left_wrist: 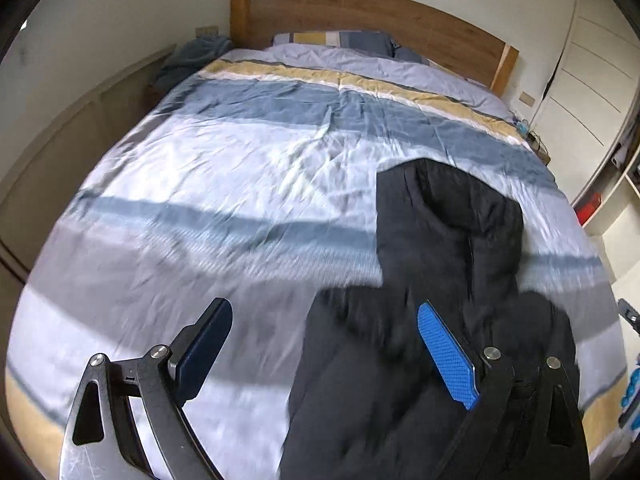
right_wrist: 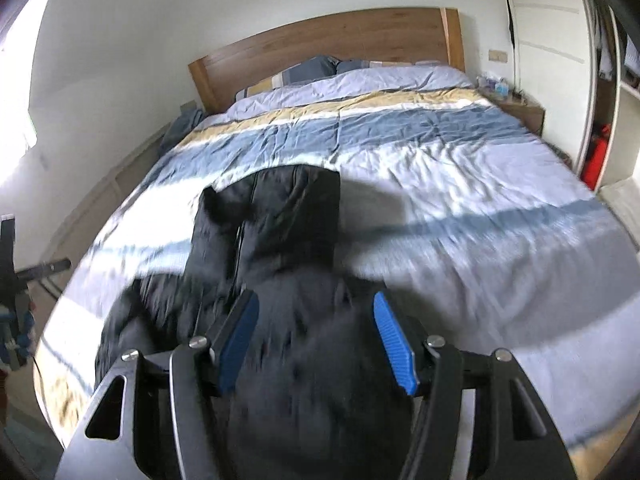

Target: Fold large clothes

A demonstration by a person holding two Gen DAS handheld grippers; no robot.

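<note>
Left wrist view: left gripper point(left_wrist: 324, 354) spread wide, empty; black garment point(left_wrist: 444, 248) lower right on striped duvet point(left_wrist: 240, 168).
Right wrist view: right gripper point(right_wrist: 316, 338) parted, gripping nothing, garment beneath. Risk: bulky fabric may slide on the duvet, skewing the fold

We note a bed point(left_wrist: 240, 168) under a wrinkled duvet striped in pale lilac, blue, white and yellow, with a wooden headboard point(left_wrist: 360, 12) against a white wall. Striped pillows point(left_wrist: 340, 40) lie just below the headboard, and a blue-grey cloth point(left_wrist: 196, 56) is bunched beside the bed's far left corner. A white wardrobe point(right_wrist: 552, 60) stands right of the bed, a wooden nightstand point(right_wrist: 524, 112) with small items near it and a red object point(right_wrist: 596, 160) low beside the wardrobe.
</note>
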